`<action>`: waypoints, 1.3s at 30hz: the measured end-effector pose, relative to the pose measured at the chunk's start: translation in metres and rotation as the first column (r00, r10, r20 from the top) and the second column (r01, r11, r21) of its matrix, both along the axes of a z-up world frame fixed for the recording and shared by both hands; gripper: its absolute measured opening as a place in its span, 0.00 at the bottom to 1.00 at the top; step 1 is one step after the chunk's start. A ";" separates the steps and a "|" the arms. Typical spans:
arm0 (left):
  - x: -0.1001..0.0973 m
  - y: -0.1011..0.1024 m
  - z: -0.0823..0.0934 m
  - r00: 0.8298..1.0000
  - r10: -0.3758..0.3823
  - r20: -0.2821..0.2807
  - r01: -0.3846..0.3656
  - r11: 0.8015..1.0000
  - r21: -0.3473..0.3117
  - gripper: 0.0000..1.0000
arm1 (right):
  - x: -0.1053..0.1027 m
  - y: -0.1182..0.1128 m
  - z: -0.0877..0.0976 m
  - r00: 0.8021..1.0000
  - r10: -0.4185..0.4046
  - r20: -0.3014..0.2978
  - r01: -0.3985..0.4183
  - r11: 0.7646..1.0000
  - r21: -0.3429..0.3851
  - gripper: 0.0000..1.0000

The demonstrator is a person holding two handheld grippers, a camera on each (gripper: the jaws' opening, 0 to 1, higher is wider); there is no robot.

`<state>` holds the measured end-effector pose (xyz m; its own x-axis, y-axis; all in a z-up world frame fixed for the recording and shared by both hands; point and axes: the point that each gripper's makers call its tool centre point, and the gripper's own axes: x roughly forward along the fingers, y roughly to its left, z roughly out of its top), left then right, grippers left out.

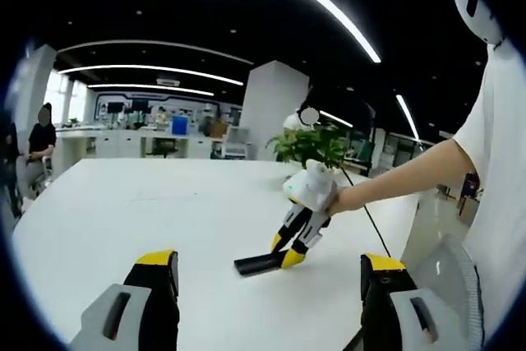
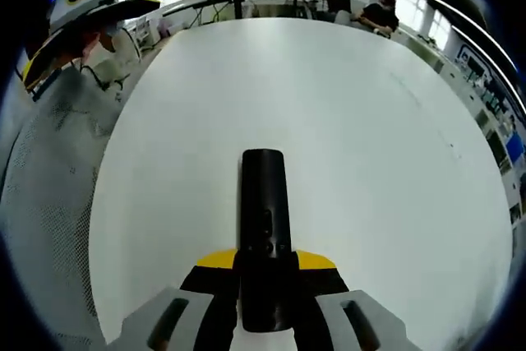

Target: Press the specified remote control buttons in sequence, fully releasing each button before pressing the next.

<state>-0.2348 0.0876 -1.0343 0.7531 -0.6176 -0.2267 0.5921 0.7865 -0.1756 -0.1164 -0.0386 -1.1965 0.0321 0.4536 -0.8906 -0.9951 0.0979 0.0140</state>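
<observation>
Right gripper view: slim black remote (image 2: 265,228) w/ buttons

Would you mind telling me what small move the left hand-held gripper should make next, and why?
Probably bring the left hand-held gripper forward toward the black remote. Its jaws stand wide apart, well short of the remote, and touch nothing. The right hand-held gripper appears closed around the near end of the remote, which lies on the white table with its buttons facing up, so it seems steadied for a press.

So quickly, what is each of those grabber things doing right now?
Left gripper: open, holding nothing.
Right gripper: closed on the slim black plastic remote control on the white table.
</observation>
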 end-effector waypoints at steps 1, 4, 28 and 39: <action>0.000 0.001 0.001 1.000 0.001 0.001 -0.001 1.000 0.001 0.95 | 0.003 -0.001 0.000 1.000 0.010 -0.006 -0.010 1.000 -0.012 0.21; 0.001 0.004 0.002 1.000 0.007 0.003 -0.007 1.000 0.002 0.95 | 0.020 -0.005 0.000 1.000 0.029 0.003 -0.029 0.998 -0.053 0.21; 0.017 0.011 -0.001 0.999 0.032 -0.018 -0.032 0.999 0.014 0.95 | 0.078 -0.005 0.002 0.999 -0.041 -0.035 0.040 0.999 -0.034 0.22; 0.014 0.001 -0.005 1.000 0.009 -0.030 -0.008 1.000 0.020 0.95 | 0.079 -0.007 0.017 0.886 -0.457 -0.080 0.454 0.818 0.353 0.51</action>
<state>-0.2212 0.0881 -1.0390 0.7508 -0.6064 -0.2617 0.5802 0.7949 -0.1775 -0.0369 -0.0460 -1.1793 0.3194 0.6672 -0.6729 -0.8386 0.5297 0.1272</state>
